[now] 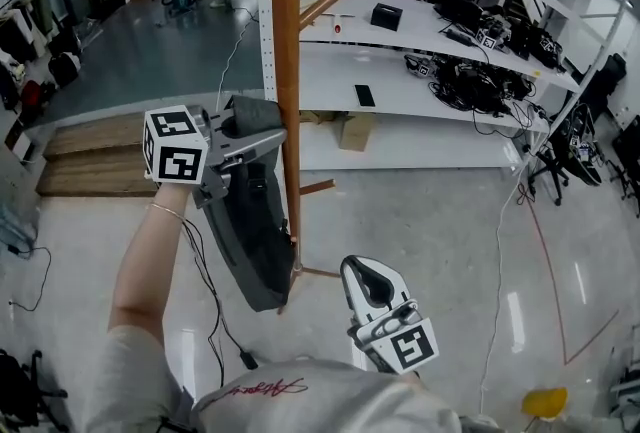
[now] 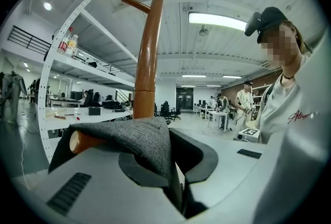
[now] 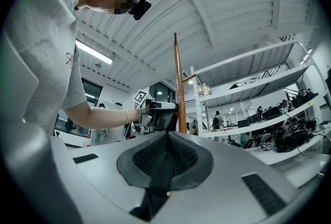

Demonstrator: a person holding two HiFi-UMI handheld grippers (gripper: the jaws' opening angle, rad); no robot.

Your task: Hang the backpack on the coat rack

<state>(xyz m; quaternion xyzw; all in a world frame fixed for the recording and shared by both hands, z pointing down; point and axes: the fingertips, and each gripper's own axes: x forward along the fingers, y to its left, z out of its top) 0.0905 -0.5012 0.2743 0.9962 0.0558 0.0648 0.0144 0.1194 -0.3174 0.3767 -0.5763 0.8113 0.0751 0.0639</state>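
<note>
The left hand-held gripper (image 1: 250, 143) is clamping its jaws on a grey strap (image 2: 139, 140) at the top of the backpack (image 1: 255, 241). It is holding the strap high, just left of the rack's pole (image 1: 288, 61). In the left gripper view the strap is draping across a wooden peg (image 2: 83, 141), whose rounded end is poking out under the strap's left edge. Whether the peg is already taking the weight I cannot tell.

The backpack is hanging with its long axis straight down, along the pole's left side and close against it, clear of the floor (image 1: 440, 221). So the peg is lying right under the gripped strap, and this hand is much the nearer one. By my judgement, the coming move is turning on settling the strap fully over the peg and then letting go.

A thin black cable (image 1: 215, 321) is trailing down below the left arm.

Right of the pole, a higher peg (image 1: 322, 5) is slanting upward and a short lower one (image 1: 318, 187) is sticking out. Neither is standing in the strap's way.

The right hand-held gripper (image 1: 368, 281) is waiting low and near the person's body, well apart from the backpack. Its jaws are resting together on nothing and pointing toward the rack.

Beyond the rack, white shelves (image 1: 440, 81) are carrying dark gear and cables, well away from the work.
</note>
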